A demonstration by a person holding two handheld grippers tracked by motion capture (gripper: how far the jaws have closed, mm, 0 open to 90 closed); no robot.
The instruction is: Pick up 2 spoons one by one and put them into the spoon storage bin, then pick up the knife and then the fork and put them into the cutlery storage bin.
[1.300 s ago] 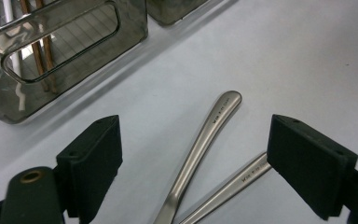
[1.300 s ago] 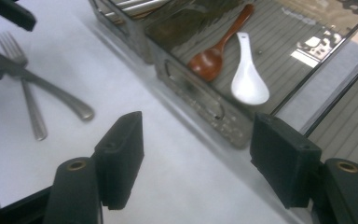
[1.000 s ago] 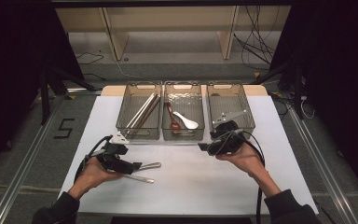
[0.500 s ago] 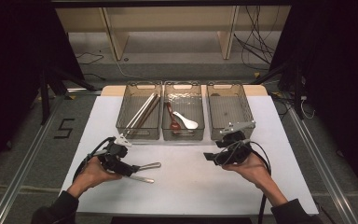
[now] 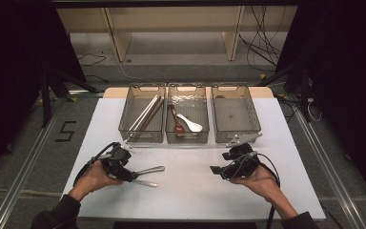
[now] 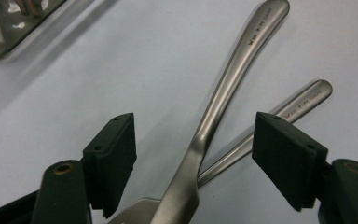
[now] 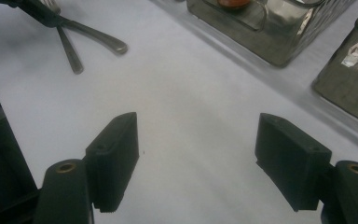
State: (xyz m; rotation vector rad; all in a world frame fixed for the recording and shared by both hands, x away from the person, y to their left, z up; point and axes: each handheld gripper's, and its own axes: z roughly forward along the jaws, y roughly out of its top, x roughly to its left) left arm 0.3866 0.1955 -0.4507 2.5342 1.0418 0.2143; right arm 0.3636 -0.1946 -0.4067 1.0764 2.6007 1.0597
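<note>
The left gripper (image 6: 193, 154) stands wide open around two crossed stainless-steel cutlery handles (image 6: 235, 70) lying on the white table (image 5: 190, 191) near its left side. The right gripper (image 7: 196, 156), also wide open, hovers empty near the right. Three clear plastic bins (image 5: 187, 138) sit beyond.

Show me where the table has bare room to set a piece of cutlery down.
Bare: the white table between the left gripper and right gripper. The right bin looks empty. Crowded: around the two metal handles at the left gripper.
</note>
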